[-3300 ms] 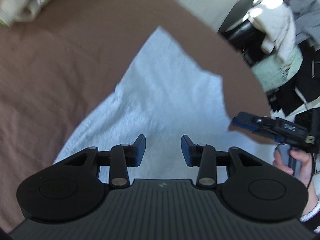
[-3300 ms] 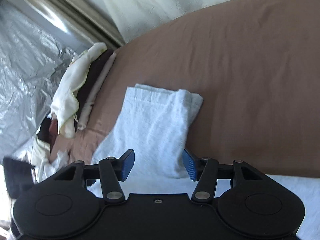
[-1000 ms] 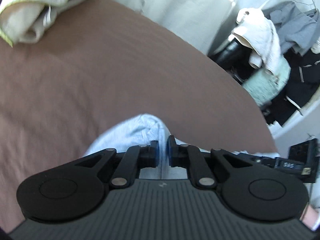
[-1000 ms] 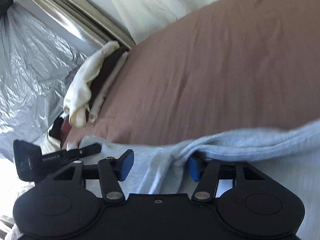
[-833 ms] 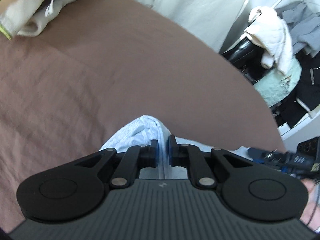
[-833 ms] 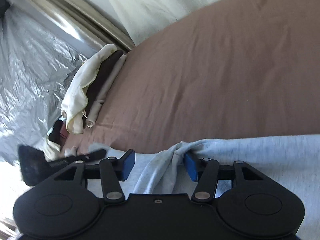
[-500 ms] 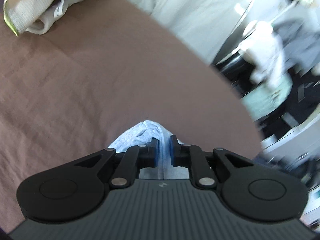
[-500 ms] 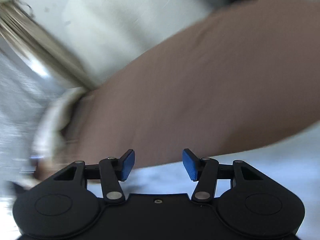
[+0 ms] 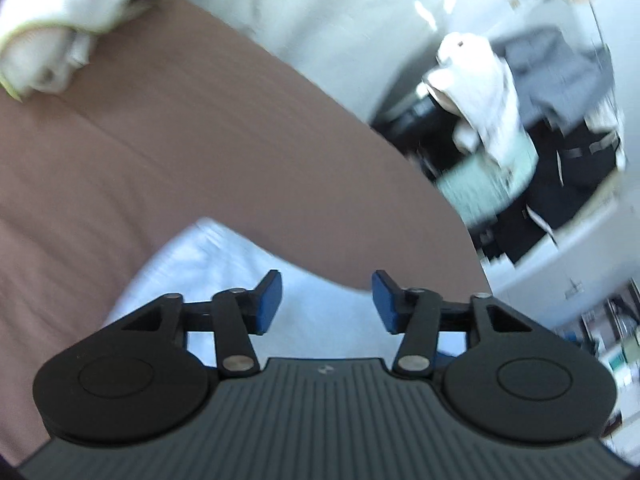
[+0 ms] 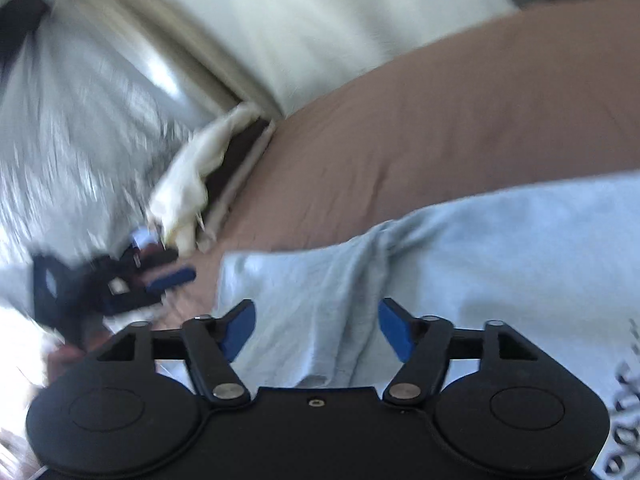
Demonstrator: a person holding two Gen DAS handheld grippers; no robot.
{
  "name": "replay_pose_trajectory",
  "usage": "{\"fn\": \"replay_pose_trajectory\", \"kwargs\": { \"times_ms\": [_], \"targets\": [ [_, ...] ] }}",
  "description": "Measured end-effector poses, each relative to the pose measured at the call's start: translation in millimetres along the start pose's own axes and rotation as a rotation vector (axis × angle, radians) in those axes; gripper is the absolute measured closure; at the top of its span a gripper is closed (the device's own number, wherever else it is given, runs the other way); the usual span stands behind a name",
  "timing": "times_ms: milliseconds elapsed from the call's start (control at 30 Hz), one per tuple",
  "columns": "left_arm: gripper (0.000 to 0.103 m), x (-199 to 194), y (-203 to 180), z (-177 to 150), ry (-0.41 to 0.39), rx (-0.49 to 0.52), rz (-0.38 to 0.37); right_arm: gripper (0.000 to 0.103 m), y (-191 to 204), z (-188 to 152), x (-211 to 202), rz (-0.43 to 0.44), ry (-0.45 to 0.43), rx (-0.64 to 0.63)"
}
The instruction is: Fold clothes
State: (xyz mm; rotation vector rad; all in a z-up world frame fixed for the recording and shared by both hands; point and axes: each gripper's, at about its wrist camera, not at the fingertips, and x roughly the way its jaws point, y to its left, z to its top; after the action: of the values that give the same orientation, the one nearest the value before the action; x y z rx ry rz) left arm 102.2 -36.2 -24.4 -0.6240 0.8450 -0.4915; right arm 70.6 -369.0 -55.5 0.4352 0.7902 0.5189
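A light blue garment (image 10: 500, 248) lies on the brown bed cover (image 10: 460, 128); its edge also shows in the left wrist view (image 9: 208, 256). My left gripper (image 9: 326, 304) is open and empty just above the garment's edge. My right gripper (image 10: 316, 330) is open and empty over a wrinkled part of the garment. The left gripper also shows at the left of the right wrist view (image 10: 120, 284). Both views are blurred by motion.
Folded cream and dark clothes (image 10: 200, 184) lie at the bed's far edge, also in the left wrist view (image 9: 44, 40). A heap of white, grey and dark clothes (image 9: 520, 120) stands beyond the bed. Silver plastic sheeting (image 10: 72, 120) hangs at the left.
My left gripper has opened and let go of the garment's bunched edge, which now lies flat. My right gripper let go earlier and has swung back over the garment.
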Motion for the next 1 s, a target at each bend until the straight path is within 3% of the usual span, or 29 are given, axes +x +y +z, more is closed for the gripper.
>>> {"fn": "replay_pose_trajectory", "kwargs": {
  "times_ms": [67, 100, 167, 200, 233, 267, 300, 367, 400, 500, 533, 567, 600, 667, 733, 767, 833, 900, 1000],
  "targets": [
    [0.052, 17.7, 3.1, -10.5, 0.063, -0.008, 0.07, 0.029, 16.4, -6.2, 13.1, -0.105, 0.025, -0.131],
    [0.054, 22.8, 4.7, -14.4, 0.094, 0.004, 0.144, 0.035, 22.2, -9.4, 19.4, -0.194, 0.03, -0.189],
    [0.071, 25.6, 6.3, -18.8, 0.134, 0.048, 0.297, 0.042, 29.4, -15.2, 22.5, -0.471, -0.003, -0.269],
    [0.072, 20.0, 4.8, -18.1, 0.125, 0.07, 0.348, 0.041, 30.4, -17.1, 19.9, -0.59, -0.028, -0.288],
    [0.06, 10.9, -0.7, -16.7, 0.105, 0.111, 0.433, 0.041, 28.4, -17.3, 14.0, -0.632, -0.051, -0.287],
    [0.055, 1.2, -7.5, -17.0, 0.085, 0.168, 0.518, 0.042, 26.5, -17.6, 8.0, -0.674, -0.074, -0.286],
    [0.05, -11.2, -13.7, -19.9, 0.065, 0.224, 0.565, 0.042, 25.1, -17.4, 2.4, -0.697, -0.09, -0.276],
    [0.041, -42.0, -19.3, -27.8, 0.028, 0.294, 0.596, 0.041, 29.6, -15.3, -4.4, -0.623, -0.108, -0.218],
    [0.033, -57.3, -16.1, -32.7, 0.011, 0.264, 0.563, 0.041, 37.7, -13.5, -0.4, -0.558, -0.117, -0.193],
    [0.032, -93.0, 7.5, -49.4, -0.04, 0.098, 0.482, 0.036, 60.3, -16.4, 10.9, -0.37, -0.11, -0.176],
    [0.032, -103.3, 18.4, -55.4, -0.056, 0.031, 0.462, 0.036, 66.6, -19.3, 19.5, -0.329, -0.066, -0.209],
    [0.032, -106.8, 26.4, -56.8, -0.056, -0.001, 0.488, 0.037, 72.0, -23.7, 31.5, -0.309, -0.014, -0.248],
    [0.032, -108.3, 33.5, -56.8, -0.05, -0.023, 0.528, 0.039, 74.8, -29.7, 39.9, -0.337, 0.005, -0.277],
    [0.033, -109.2, 40.4, -56.2, -0.042, -0.03, 0.642, 0.037, 72.2, -38.4, 45.8, -0.485, -0.019, -0.317],
    [0.033, -105.2, 25.3, -54.1, -0.074, 0.078, 0.767, 0.031, 65.7, -44.9, 33.7, -0.56, -0.06, -0.336],
    [0.033, -103.8, 14.3, -54.2, -0.102, 0.145, 0.784, 0.029, 61.1, -47.6, 21.8, -0.564, -0.08, -0.323],
    [0.032, -101.6, -8.4, -56.3, -0.154, 0.24, 0.704, 0.028, 50.5, -52.2, -0.7, -0.605, -0.097, -0.269],
    [0.032, -98.1, -29.0, -60.7, -0.19, 0.266, 0.576, 0.028, 28.7, -56.1, -26.7, -0.625, -0.108, -0.176],
    [0.032, -80.3, -60.7, -73.9, -0.177, 0.286, 0.413, 0.028, -9.4, -70.6, -75.3, -0.594, -0.119, 0.022]
  ]
}}
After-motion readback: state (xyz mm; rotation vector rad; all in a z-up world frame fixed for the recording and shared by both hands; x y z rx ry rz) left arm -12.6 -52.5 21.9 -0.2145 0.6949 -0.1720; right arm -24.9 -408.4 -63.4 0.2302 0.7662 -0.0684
